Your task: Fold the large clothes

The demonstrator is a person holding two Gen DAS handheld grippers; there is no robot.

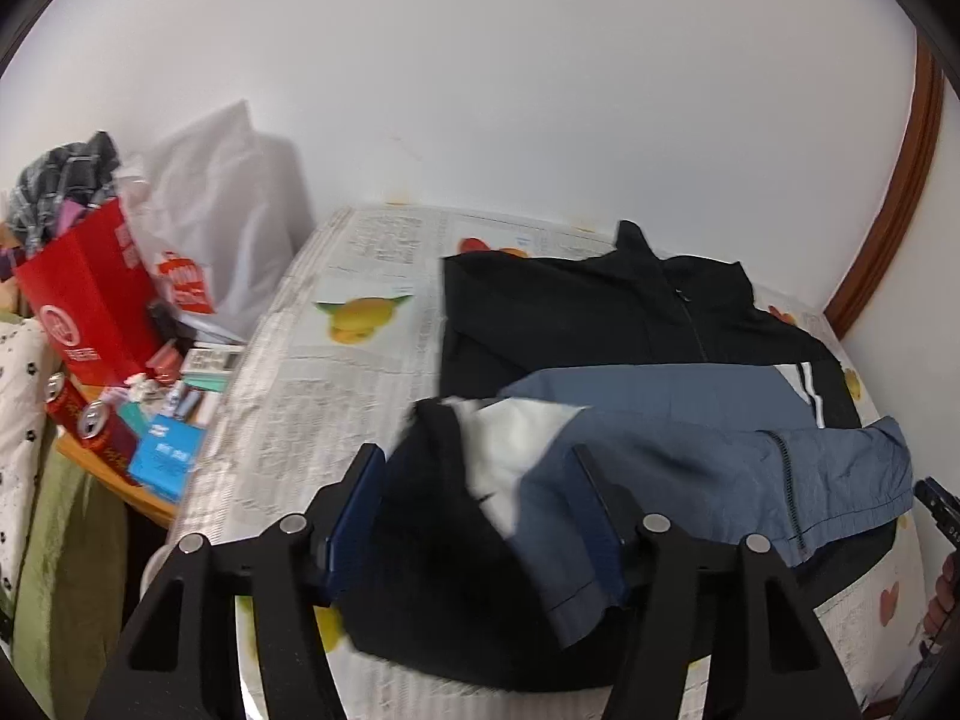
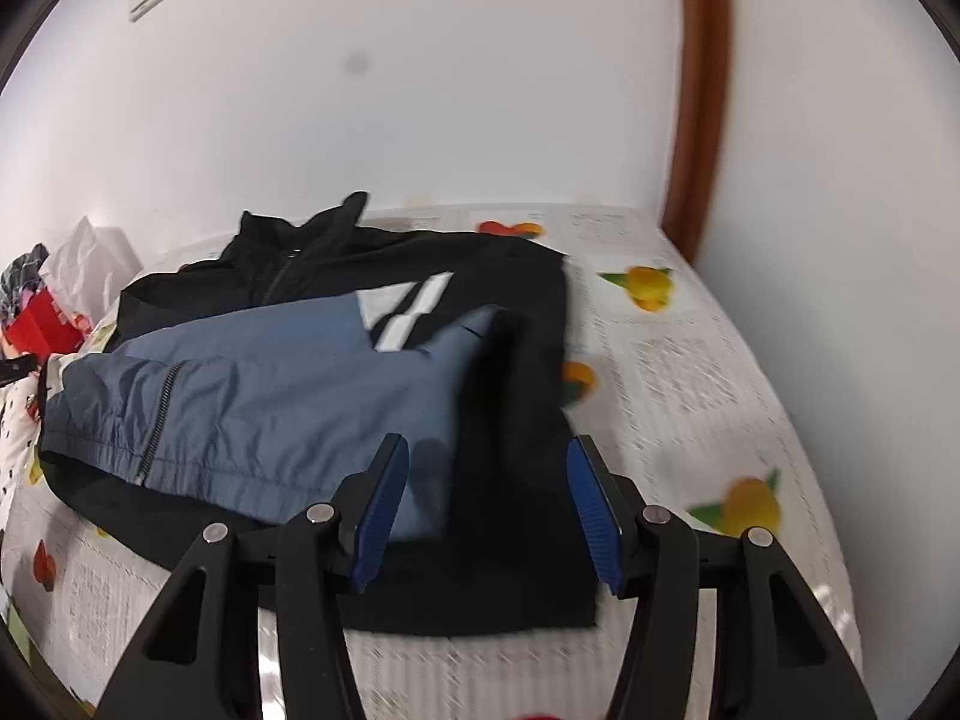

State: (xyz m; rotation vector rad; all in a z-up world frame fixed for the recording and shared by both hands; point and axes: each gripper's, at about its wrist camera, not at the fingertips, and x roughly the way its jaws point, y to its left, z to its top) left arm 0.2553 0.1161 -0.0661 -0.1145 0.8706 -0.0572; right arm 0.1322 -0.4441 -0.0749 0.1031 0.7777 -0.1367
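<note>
On the newspaper-print tablecloth (image 2: pixel 690 372) lay the black and blue jacket (image 2: pixel 270 384), partly folded. We held the left gripper (image 1: pixel 480 516) and right gripper (image 2: pixel 486 510) just above its near edge, jaws apart, gripping nothing.

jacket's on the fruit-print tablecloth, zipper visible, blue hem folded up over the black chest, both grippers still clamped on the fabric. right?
Not quite: neither gripper is clamped. The left gripper and right gripper both stand open, pads clear of the cloth, as each wrist view shows. The rest holds: the jacket lies on the fruit-print tablecloth, zipper visible, blue hem folded over the black chest.
</note>
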